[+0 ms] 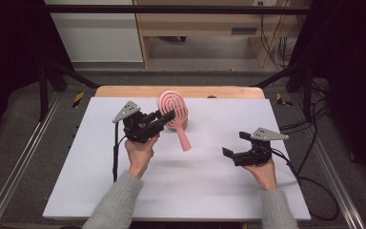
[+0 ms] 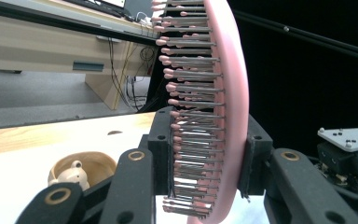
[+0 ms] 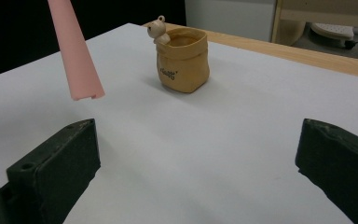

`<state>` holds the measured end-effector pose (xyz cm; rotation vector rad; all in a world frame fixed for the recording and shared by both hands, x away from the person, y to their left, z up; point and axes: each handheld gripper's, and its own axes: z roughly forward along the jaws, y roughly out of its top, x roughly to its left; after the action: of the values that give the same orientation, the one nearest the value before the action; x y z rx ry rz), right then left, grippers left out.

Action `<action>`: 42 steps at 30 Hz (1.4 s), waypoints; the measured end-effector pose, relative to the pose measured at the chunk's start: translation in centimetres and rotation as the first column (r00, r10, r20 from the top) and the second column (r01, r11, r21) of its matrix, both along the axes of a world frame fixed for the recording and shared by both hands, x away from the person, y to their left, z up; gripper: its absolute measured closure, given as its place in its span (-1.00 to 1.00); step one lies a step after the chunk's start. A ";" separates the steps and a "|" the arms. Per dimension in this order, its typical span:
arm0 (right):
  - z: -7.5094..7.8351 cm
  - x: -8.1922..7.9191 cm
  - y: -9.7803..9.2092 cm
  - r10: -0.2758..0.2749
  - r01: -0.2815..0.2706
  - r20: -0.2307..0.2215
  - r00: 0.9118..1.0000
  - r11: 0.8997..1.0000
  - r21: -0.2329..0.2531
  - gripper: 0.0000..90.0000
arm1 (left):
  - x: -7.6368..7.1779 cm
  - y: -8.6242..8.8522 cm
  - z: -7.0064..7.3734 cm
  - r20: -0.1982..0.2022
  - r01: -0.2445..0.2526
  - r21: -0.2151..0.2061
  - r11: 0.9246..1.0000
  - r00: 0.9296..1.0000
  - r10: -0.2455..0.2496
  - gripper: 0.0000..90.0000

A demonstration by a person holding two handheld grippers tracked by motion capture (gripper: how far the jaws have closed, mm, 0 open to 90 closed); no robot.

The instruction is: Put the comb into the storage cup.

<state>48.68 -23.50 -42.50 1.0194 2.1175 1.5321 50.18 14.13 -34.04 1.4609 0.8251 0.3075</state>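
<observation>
Both jaws of my left gripper (image 1: pixel 164 116) clamp the pink brush (image 1: pixel 174 107) head mid-frame; right gripper (image 1: pixel 233 145) gapes idle; I'd lower handle-first into the pot (image 3: pixel 182 58).

A: Pink hairbrush (image 1: pixel 174 110), grey bristles tipped pink, pink handle too.

B: Tan pouch-shaped pot (image 3: pixel 182 58), dark lettering on it, cream bear figure (image 3: pixel 157 29) on the rim.

A: White worktop (image 1: pixel 195 181), wood-brown far edge. Both grippers are black.
</observation>
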 end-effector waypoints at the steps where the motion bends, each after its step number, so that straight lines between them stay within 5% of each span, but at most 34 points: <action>1: -0.1 0.0 -0.2 -0.001 0.001 0.002 1.000 1.000 0.002 -1.00 | 0.1 0.1 0.1 0.003 -0.002 -0.003 1.000 1.000 0.002 0.43; 16: -1.5 -0.3 -2.9 -0.034 0.034 -0.003 0.999 0.999 0.020 -0.99 | 0.8 1.0 1.0 0.012 -0.031 -0.015 0.999 0.999 0.031 0.43; 42: -2.2 -0.3 -3.2 -0.022 0.022 -0.012 1.000 1.000 -0.012 -0.99 | 2.6 1.2 2.6 0.024 -0.053 -0.024 0.998 0.998 0.054 0.42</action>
<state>48.39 -26.69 -44.69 1.0469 2.1141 1.5052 52.79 15.34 -31.40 1.4127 0.8462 0.3546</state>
